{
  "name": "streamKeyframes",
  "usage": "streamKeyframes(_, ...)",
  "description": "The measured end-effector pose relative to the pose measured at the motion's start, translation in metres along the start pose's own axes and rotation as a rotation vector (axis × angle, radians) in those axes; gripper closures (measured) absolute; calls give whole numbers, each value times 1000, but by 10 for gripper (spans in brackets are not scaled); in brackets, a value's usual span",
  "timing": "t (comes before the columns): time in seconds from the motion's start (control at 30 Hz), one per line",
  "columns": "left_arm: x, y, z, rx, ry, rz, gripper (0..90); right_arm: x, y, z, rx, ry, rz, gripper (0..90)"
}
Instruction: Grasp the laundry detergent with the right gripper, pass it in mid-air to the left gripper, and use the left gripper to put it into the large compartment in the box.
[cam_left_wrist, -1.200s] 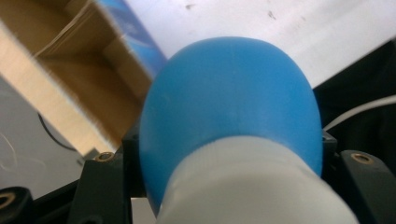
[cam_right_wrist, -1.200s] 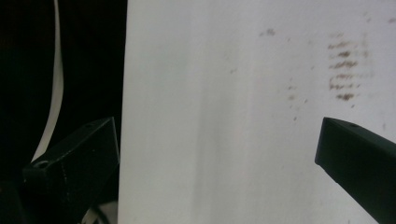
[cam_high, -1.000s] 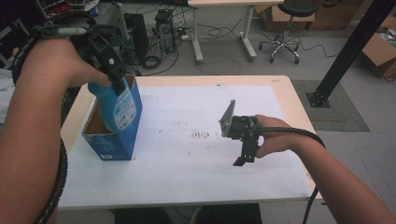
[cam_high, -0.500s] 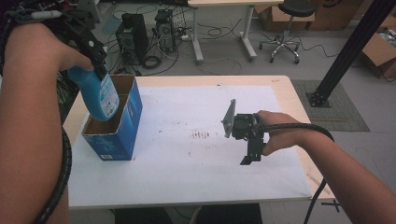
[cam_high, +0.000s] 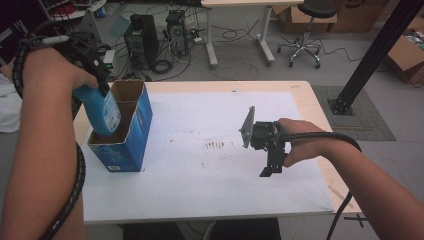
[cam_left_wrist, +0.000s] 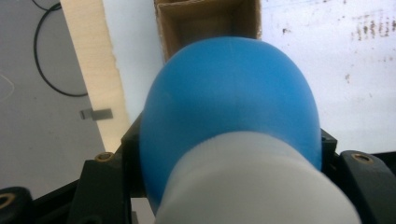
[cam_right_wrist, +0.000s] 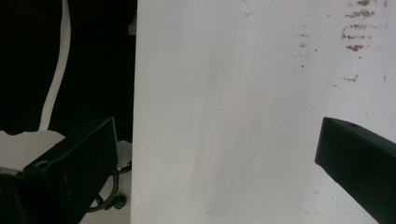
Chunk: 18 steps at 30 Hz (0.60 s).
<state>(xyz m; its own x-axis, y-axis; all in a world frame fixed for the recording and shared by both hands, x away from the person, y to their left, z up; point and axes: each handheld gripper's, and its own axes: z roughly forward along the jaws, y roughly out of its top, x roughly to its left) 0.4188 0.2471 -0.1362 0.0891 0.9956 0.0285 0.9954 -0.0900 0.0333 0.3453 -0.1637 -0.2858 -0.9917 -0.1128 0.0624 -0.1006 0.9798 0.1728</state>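
Note:
A blue bottle (cam_high: 103, 112) with a pale label hangs partway down into an open blue cardboard box (cam_high: 131, 135) at the table's left side. My left gripper (cam_high: 100, 80) is shut on the bottle's upper end. In the left gripper view the blue bottle (cam_left_wrist: 231, 107) bulges between the jaws, its whitish cap end (cam_left_wrist: 252, 182) nearest the camera, with the box opening (cam_left_wrist: 205, 21) just beyond. My right gripper (cam_high: 269, 167) hovers over the right half of the white tabletop, jaws pointing down toward the front edge. In the right gripper view the right gripper (cam_right_wrist: 215, 154) stands open and holds nothing.
The white tabletop (cam_high: 210, 180) has faint brown marks (cam_high: 216, 145) near its middle. Computer towers (cam_high: 142, 35), cables and an office chair (cam_high: 307, 30) stand on the floor beyond the far edge. A black frame post (cam_high: 370, 55) rises at the right.
My left gripper has carried the bottle lower and a little left, so it now sits deeper in the box. The right gripper has barely moved.

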Motion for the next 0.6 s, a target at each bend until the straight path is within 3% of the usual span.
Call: streamKeyframes(0.6,0,11,77,39,-18,-8,389,0,-1,7,-24,2,0,0)
